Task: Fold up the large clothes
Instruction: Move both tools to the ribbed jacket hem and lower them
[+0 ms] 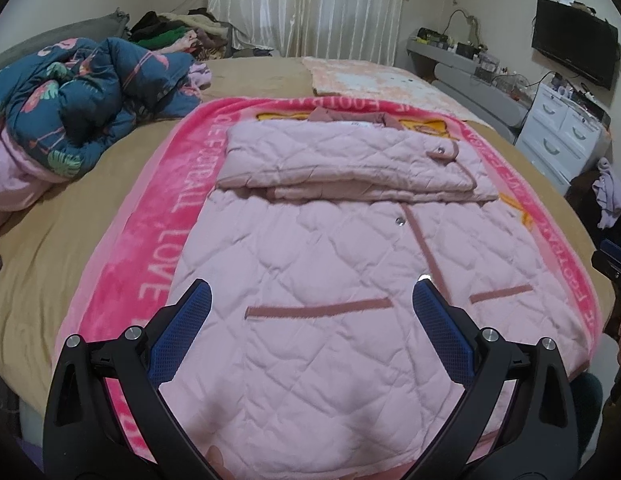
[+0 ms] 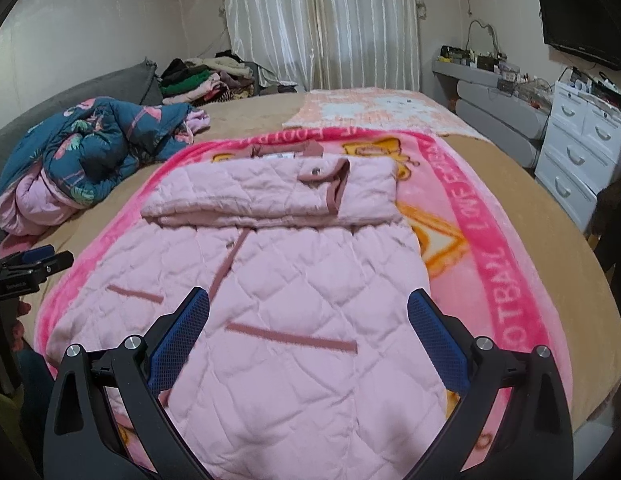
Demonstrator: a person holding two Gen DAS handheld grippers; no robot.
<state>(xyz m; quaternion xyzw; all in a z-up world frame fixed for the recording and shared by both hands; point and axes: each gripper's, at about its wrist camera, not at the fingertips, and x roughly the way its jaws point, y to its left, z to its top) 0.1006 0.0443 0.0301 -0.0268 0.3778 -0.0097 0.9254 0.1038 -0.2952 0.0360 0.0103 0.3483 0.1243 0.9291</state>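
pale pink quilted jacket [image 1: 318, 264] flat on hot-pink lettered fleece blanket [image 1: 150, 248] over tan bed [image 1: 50, 240] | long axis near-to-far edge, collar far, hem near, sleeves folded crosswise | left gripper [image 1: 312, 294] jaws apart, empty | right gripper [image 2: 308, 300] jaws apart, empty

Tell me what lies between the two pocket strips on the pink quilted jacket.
Between the left pocket strip and the right pocket strip on the jacket runs the dusty-pink front placket with a snap; otherwise bare quilting. The left wrist view shows it best.
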